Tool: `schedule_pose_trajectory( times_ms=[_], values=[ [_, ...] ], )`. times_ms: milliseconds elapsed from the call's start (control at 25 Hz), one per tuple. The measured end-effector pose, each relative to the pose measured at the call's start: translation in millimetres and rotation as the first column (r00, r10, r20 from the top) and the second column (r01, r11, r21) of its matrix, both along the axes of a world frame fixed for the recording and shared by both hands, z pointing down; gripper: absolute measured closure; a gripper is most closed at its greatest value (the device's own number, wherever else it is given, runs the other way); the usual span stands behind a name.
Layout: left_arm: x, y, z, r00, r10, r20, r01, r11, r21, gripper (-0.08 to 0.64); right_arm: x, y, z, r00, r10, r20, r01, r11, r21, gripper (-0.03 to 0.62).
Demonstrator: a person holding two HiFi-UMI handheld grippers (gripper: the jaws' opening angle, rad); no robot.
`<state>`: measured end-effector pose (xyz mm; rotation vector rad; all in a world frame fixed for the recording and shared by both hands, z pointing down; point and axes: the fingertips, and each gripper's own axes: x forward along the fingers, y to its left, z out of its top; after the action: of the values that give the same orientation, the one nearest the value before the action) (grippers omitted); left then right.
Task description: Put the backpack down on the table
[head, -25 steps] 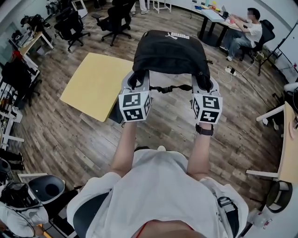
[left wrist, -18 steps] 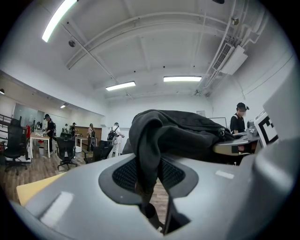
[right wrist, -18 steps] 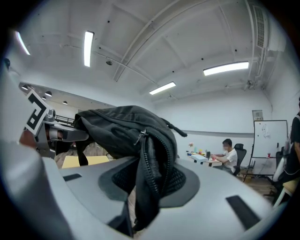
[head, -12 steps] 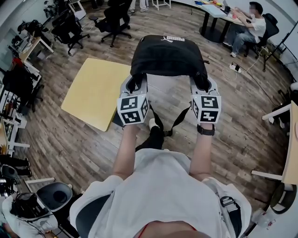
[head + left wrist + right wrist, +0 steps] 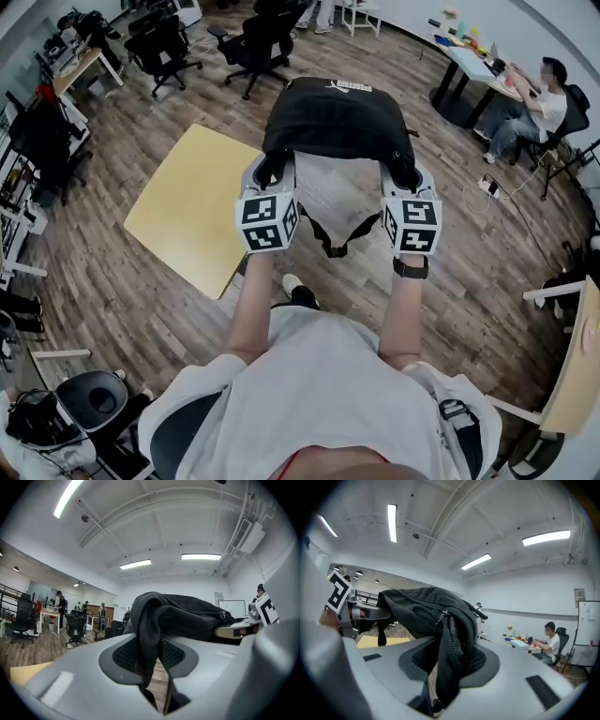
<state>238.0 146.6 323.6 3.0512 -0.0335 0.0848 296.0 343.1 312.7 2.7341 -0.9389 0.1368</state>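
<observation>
The left tool [image 5: 272, 171] is clamped on a fold of black fabric at the left end of the backpack [image 5: 337, 114]. In its own view the cloth drapes down between the jaws, which press onto it. Just left of this tool lies the yellow worktop [image 5: 183, 202], with its right edge just beside the tool's marker cube in the head view. Over the last second the worktop has slid lower and nearer in that view. The person has therefore walked toward it with the load, both tools travelling together with their grip unchanged.

The backpack hangs between the 2 tools, held roughly level in the air. It is over the wood floor [image 5: 450, 281], not over the worktop, and only its left end comes near the worktop's edge. A loose strap [image 5: 330, 246] now dangles in a loop below it between the tools. 1 second ago it ran straight across.

The right tool [image 5: 405, 176] grips the backpack's right end the same way, its jaws closed on a zippered fold.

I judge the task to be in the carry stage. The backpack needs to go further left, over the worktop, before it can be lowered and released. The dangling strap could catch the worktop's edge on the way across.
</observation>
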Motion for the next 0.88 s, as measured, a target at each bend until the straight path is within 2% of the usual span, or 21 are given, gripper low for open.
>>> schedule_pose_trajectory(
  times_ms=[200, 400, 640, 880],
  values=[
    [28.6, -79.0, 1.1, 0.994, -0.107, -0.009, 0.107, 0.994, -0.026, 0.457, 44.8, -84.9, 1.7, 0.995, -0.102, 0.002, 0.102, 0.995, -0.007, 0.468],
    [18.2, -158.7, 3.2, 0.977, -0.21, -0.036, 0.208, 0.977, -0.038, 0.457, 53.6, -174.3, 5.2, 0.979, -0.204, -0.012, 0.204, 0.979, -0.003, 0.468],
    [0.2, -260.9, -0.5, 0.919, -0.388, -0.07, 0.385, 0.921, -0.061, 0.457, 69.0, -298.1, -4.0, 0.917, -0.397, -0.04, 0.396, 0.918, -0.031, 0.468],
    [-48.4, -336.9, 1.4, 0.841, -0.535, -0.079, 0.53, 0.845, -0.075, 0.457, 43.3, -395.3, -0.3, 0.844, -0.535, -0.04, 0.535, 0.845, -0.024, 0.468]
  ],
)
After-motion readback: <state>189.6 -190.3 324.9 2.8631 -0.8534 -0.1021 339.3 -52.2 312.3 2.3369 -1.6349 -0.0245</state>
